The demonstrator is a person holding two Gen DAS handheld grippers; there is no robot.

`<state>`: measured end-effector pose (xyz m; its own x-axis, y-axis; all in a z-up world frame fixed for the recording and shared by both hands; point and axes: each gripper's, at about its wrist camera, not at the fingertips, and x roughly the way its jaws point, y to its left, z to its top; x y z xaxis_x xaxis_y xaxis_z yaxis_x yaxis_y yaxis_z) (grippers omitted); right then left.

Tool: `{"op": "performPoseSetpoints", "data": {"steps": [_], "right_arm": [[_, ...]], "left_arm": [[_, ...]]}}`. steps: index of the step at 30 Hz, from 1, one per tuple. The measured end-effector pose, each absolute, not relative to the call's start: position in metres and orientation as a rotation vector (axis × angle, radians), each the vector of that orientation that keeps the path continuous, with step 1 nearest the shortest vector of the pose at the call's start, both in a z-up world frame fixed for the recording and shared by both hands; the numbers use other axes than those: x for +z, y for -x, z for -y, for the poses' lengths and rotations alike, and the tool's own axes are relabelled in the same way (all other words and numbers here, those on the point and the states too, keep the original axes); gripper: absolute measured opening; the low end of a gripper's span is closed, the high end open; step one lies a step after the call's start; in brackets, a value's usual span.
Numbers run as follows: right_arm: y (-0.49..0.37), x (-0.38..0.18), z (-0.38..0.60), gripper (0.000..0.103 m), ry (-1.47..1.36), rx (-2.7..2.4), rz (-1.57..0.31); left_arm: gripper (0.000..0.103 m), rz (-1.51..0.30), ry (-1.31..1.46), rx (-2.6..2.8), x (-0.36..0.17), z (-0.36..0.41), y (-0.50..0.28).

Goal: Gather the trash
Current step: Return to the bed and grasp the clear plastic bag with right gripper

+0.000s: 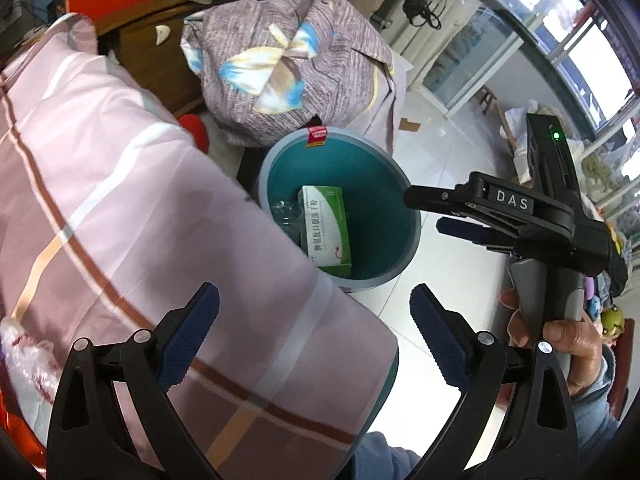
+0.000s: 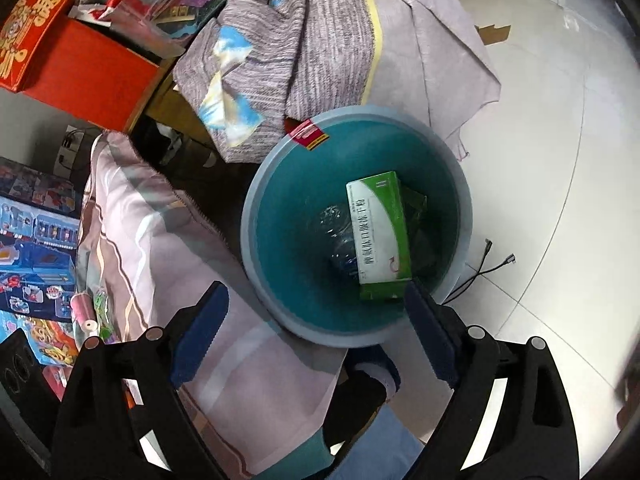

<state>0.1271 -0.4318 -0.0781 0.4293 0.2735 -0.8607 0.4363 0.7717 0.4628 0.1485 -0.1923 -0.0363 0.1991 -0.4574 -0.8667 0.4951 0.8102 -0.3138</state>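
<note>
Teal trash bin on white tiled floor, hard against the edge of a bed with pink striped cover. Inside the bin: green-and-white carton lying flat near the bottom, atop crumpled clear plastic; dark green wrapper partly visible behind the carton. Red sticker on the far rim.

Right gripper poised above the near rim of the bin, blue pads spread wide, nothing between them. Same gripper seen side-on in the left wrist view, gripped by a hand, over the bin's right rim.

Left gripper over the corner of the bed cover, jaws wide apart, empty.

Grey patterned bundle of fabric behind the bin. Red box at upper left. Two cable ends on the floor right of the bin.
</note>
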Motion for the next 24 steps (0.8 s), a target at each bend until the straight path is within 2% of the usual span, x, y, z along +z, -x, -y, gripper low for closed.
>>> {"op": "performPoseSetpoints", "data": {"steps": [12,24], "right_arm": [[-0.116,-0.046,0.354,0.085,-0.612,-0.024,-1.164],[-0.128,-0.034,0.234,0.085,-0.465,0.137,-1.234]], "left_arm": [[0.098,-1.134,0.046,-0.590,-0.014,0.115,-0.120],[0.098,-1.061,0.150,-0.388,0.011,-0.027,-0.094]]}}
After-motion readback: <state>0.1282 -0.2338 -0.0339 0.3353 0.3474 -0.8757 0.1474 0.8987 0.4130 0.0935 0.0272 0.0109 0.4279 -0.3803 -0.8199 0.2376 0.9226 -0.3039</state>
